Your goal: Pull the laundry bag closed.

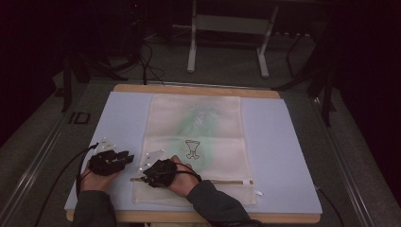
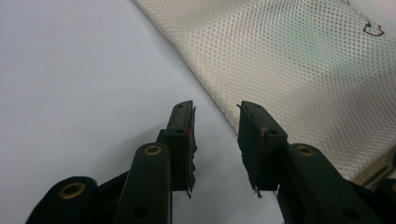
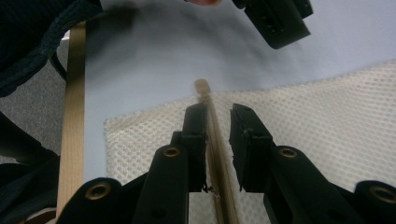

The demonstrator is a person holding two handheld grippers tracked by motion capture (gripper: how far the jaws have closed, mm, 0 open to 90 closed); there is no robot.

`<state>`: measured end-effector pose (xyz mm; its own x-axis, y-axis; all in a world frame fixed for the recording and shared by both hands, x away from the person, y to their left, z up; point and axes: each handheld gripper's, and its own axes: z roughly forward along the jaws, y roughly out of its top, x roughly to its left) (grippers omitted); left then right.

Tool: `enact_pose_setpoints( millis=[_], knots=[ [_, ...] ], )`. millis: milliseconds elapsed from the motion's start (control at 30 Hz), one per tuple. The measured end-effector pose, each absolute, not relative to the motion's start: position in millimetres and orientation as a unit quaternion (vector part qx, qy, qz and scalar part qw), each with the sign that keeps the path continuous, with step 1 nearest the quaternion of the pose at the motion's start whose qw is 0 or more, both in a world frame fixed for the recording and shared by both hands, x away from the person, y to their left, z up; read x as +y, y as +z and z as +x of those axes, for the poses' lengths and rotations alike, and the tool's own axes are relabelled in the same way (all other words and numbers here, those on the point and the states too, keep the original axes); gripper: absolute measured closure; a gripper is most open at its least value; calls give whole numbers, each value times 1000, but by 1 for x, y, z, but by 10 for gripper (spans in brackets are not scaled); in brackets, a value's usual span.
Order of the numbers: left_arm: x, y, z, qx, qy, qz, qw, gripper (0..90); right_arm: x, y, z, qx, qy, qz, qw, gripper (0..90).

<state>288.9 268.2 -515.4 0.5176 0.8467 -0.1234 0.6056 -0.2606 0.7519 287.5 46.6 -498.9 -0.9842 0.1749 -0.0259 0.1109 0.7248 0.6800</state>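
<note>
The high view is dim, with surroundings falling to near black beyond the table (image 1: 283,142). Both gripper views are brighter and evenly lit; nearest jaw parts are soft, and shadows are faint.

Dim room, grey carpeted floor (image 1: 227,66); wooden-edged table (image 1: 198,90) under pale blue mat (image 1: 283,151); white metal frame stand (image 1: 227,28) behind; black cables (image 1: 149,61) on floor; dark stands (image 1: 321,80) at right.
</note>
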Motion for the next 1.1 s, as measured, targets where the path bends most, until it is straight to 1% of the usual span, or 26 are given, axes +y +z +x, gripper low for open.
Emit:
enact_pose_setpoints(
  millis=[100, 700, 1100],
  knots=[
    [268, -516, 289, 466, 154, 779, 391, 654, 50, -501, 288, 928, 361, 75, 42, 782],
    [268, -516, 290, 465, 151, 781, 389, 651, 69, -508, 289, 929, 362, 73, 38, 797],
    [268, -516, 290, 466, 152, 780, 390, 650, 83, -517, 291, 929, 360, 80, 30, 772]
  ],
)
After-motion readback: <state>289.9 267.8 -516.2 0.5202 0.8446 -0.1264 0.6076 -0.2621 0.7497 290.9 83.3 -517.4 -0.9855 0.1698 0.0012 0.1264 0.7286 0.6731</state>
